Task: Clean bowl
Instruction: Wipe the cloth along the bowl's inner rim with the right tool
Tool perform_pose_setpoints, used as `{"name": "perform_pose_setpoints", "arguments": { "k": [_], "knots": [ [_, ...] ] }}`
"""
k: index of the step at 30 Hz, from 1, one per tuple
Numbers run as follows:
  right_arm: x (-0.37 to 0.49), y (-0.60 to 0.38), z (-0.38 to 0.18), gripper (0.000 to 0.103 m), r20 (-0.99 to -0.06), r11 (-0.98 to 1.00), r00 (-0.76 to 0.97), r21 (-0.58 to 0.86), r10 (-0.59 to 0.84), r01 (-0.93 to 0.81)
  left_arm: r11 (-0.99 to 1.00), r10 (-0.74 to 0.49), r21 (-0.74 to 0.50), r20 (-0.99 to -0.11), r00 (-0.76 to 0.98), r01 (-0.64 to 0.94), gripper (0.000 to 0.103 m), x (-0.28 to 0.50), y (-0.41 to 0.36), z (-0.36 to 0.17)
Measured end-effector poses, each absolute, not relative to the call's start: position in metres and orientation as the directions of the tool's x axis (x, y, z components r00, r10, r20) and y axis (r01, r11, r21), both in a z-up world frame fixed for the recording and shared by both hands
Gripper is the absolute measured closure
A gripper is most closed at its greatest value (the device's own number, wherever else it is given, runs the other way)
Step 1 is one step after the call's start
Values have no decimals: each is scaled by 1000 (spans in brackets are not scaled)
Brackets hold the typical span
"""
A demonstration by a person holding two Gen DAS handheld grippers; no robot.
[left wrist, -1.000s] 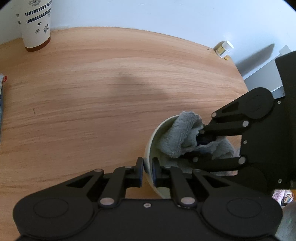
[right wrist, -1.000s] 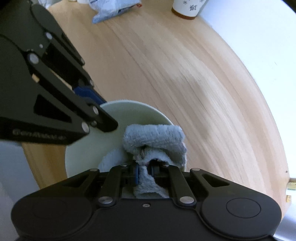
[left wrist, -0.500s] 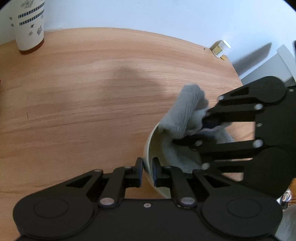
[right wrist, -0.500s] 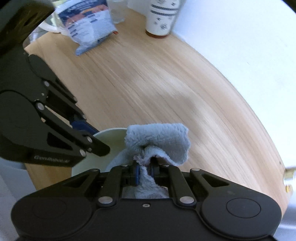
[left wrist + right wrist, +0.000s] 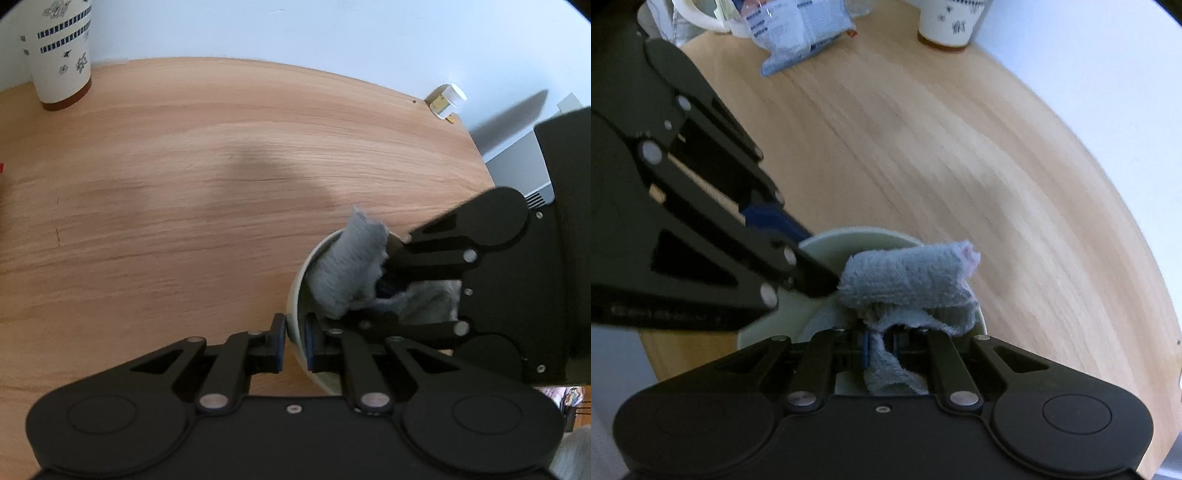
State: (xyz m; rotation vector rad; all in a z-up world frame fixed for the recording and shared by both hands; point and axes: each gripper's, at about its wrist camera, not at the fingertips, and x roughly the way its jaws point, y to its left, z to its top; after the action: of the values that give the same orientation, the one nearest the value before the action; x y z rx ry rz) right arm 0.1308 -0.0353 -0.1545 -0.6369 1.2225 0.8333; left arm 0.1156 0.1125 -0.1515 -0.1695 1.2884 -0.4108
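Your left gripper [image 5: 294,341] is clamped on the rim of the pale bowl [image 5: 295,291], one pad outside the wall and one inside, which pins the bowl so it cannot slide or spin on the wooden table [image 5: 184,184]. In the left wrist view the bowl sits at about five o'clock, close to the table's near edge.

Your right gripper [image 5: 881,341] is pinched shut on a bunched grey cloth [image 5: 908,277], pointing steeply down into the bowl so the cloth's folded bulk presses the inner wall. One fold rises above the rim at about one o'clock of the bowl, which suggests a wiping stroke is in hand.

A patterned paper cup [image 5: 61,55] stands far off at eleven o'clock, and a small jar [image 5: 447,100] at one o'clock, both well clear of the work.
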Motion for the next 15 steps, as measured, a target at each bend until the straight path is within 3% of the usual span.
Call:
{"name": "perform_pose_setpoints", "arguments": {
  "k": [6, 15],
  "knots": [
    [130, -52, -129, 92, -971, 571, 112, 28, 209, -820, 917, -386, -345, -896, 222, 201, 94, 115, 113, -152],
    [135, -58, -129, 97, -980, 597, 163, -64, 113, -799, 918, -386, -348, -895, 226, 190, 93, 117, 107, -154]
  ]
}}
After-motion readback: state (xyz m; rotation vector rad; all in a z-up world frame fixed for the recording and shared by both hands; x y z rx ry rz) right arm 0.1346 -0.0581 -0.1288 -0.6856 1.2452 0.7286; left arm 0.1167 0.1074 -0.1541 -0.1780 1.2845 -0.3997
